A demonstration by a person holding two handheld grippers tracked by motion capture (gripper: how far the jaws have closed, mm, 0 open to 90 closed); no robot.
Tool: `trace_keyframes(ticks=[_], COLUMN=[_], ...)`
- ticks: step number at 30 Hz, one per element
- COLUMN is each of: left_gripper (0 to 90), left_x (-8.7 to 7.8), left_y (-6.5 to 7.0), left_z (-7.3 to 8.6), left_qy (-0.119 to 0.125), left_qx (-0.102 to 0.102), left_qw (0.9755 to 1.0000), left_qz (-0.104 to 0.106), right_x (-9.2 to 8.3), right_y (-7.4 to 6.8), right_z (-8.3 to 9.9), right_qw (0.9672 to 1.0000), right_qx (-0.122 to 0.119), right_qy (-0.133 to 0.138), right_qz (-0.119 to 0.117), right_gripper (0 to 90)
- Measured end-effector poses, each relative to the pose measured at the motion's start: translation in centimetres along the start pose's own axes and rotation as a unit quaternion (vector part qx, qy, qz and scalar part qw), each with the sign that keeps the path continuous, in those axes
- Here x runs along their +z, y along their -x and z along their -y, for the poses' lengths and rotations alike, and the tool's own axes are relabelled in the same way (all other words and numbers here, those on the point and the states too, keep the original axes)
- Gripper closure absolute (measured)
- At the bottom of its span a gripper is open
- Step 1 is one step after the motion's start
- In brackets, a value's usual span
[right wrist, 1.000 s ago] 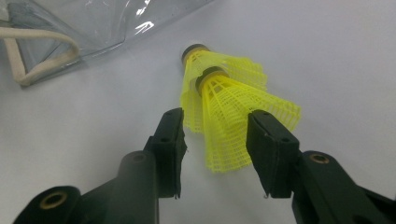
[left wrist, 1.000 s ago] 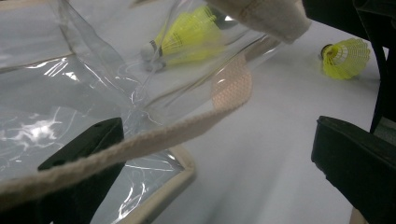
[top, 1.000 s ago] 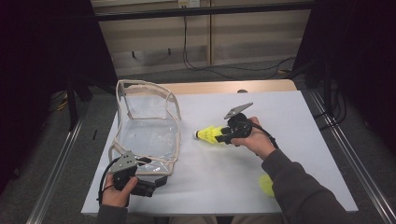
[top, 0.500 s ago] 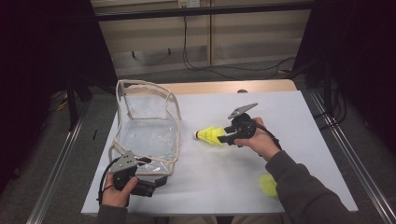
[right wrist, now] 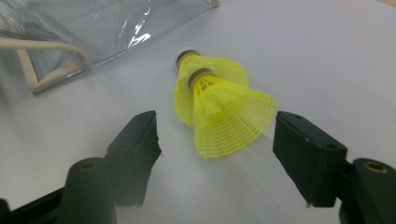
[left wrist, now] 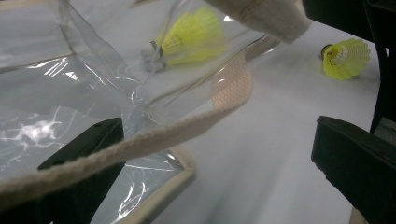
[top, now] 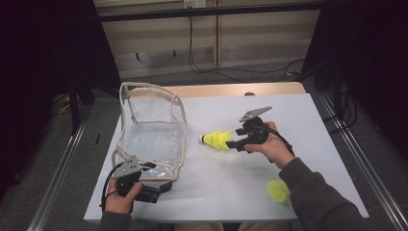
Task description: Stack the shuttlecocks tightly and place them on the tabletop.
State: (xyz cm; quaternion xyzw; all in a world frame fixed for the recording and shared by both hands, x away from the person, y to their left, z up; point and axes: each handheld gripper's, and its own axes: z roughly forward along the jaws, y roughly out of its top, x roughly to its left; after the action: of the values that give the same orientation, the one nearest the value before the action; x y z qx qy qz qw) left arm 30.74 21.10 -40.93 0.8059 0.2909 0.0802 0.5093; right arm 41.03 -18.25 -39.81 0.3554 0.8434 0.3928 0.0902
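Observation:
Two nested yellow shuttlecocks [top: 217, 140] lie on the white table, cork end toward the clear bag [top: 151, 139] with beige trim. My right gripper [top: 232, 144] sits just behind their skirt. In the right gripper view the shuttlecocks [right wrist: 219, 112] lie between the tips of my right gripper [right wrist: 217, 123]; its jaws have just been opening and neither pad touches them. My left gripper [top: 161, 190] rests at the bag's near edge. In the left gripper view my left gripper [left wrist: 217, 126] stands wide, one jaw behind the bag's plastic [left wrist: 70, 84], a beige strap [left wrist: 154, 137] crossing it.
Another yellow shuttlecock [top: 278, 190] lies near the table's front right, beside the person's sleeve; it shows as the shuttlecock [left wrist: 345, 57] in the left gripper view. White tabletop [top: 288, 110] stretches behind and right of the right hand. Metal rails run along both table sides.
The right gripper's jaws have spread apart and let go of the nested shuttlecocks, which now rest on the table. The left hand and the bag have stayed put.

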Motion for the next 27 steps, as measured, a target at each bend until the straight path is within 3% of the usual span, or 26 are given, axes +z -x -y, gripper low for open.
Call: trace_keyframes(ticks=[9,27], left_gripper=[3.1,3.1], left_x=[0.0,0.0], left_y=[0.0,0.0], left_z=[0.0,0.0], left_qy=[-0.001,-0.001], left_qx=[0.0,0.001], left_qw=[1.0,1.0], left_qz=[0.0,-0.001], right_x=[-0.9,-2.3], right_y=[-0.1,-0.1], right_z=[0.5,1.6], right_qw=[0.9999,0.9998], right_qx=[0.006,0.009], right_qy=[0.01,0.017], right_qz=[-0.002,-0.003], right_gripper=[21.4,17.7])
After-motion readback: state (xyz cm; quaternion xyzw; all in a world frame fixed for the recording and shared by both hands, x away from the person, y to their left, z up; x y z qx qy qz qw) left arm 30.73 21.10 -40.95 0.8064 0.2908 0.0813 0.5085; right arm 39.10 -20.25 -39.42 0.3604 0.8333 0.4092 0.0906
